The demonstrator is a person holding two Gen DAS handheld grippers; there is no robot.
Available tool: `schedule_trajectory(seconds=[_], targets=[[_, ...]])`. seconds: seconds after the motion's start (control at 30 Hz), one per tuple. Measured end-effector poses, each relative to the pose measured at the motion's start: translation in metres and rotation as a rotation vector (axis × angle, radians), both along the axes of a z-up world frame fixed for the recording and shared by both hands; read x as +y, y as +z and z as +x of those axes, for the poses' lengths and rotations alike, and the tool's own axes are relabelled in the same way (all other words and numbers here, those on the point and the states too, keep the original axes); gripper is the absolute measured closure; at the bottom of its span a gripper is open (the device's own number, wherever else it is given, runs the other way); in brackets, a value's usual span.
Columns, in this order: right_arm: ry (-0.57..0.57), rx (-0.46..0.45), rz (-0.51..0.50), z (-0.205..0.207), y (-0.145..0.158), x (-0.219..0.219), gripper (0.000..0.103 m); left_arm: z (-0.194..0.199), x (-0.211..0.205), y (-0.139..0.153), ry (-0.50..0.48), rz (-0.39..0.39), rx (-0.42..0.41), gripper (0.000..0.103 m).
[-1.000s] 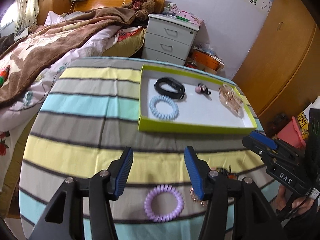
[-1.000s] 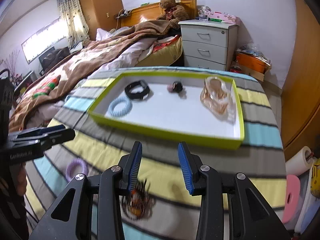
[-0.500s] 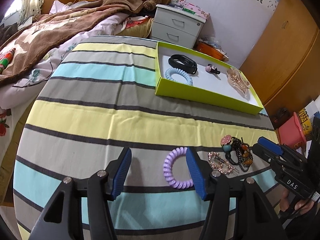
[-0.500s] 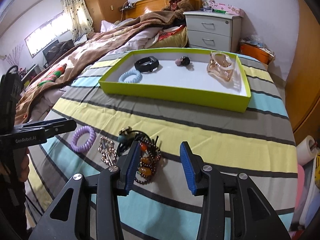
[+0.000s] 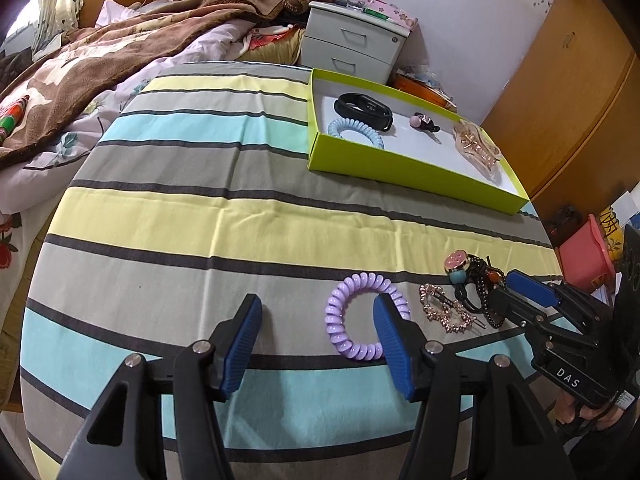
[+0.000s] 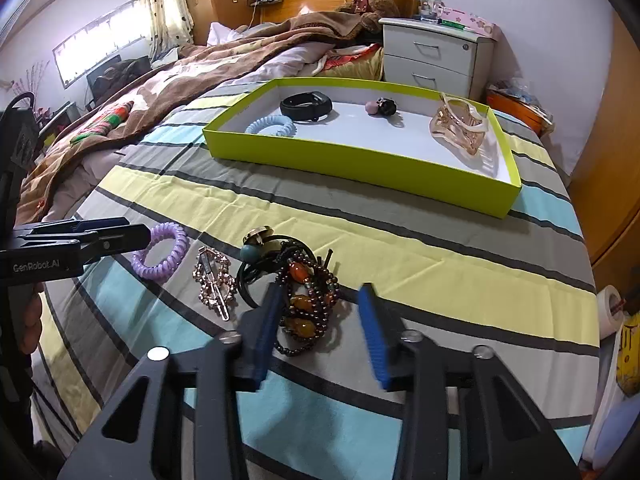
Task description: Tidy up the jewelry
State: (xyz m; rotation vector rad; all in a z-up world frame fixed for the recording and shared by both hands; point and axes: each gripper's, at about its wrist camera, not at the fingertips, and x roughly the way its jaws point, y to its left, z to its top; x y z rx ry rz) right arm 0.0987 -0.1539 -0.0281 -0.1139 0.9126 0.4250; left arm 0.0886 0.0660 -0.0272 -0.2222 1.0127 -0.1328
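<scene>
Bedroom, striped cloth (image 5: 240, 208) over table. Left gripper (image 5: 318, 344) jaws wide, empty, right finger overlapping purple coil hair tie (image 5: 344, 312) in view (contact unclear). Beside it rhinestone hair clip (image 6: 214, 280), then beaded bracelet pile (image 6: 308, 300). Right gripper (image 6: 320, 334) jaws wide around pile, gripping nothing. Green tray (image 6: 360, 168) beyond holds blue coil tie (image 6: 272, 125), black band (image 6: 306, 105), amber claw clip (image 6: 460, 126).

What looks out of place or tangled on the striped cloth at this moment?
Nothing is damaged or spilled. The odd spot is the beaded bracelet, heaped in a tangle with black hair ties, not laid out singly like the purple coil tie and the rhinestone clip. All four lie outside the green tray.
</scene>
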Motion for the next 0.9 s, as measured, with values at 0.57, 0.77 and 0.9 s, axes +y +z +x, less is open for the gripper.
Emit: schedule_trajectory(seconds=[0.57,0.77,0.9], targets=[[-0.051,-0.075,0.093,-0.017,0.028,-0.025,0.100,-0.005,0.001,0.001,0.009,0.024,0.000,0.043],[-0.085,-0.094,0.102,-0.027,0.036,-0.041,0.100,-0.006,-0.003,0.001,0.007,0.055,0.000,0.043],[-0.112,-0.091,0.185,-0.033,0.044,-0.059,0.100,-0.006,-0.006,0.001,0.002,0.076,-0.004,0.041]])
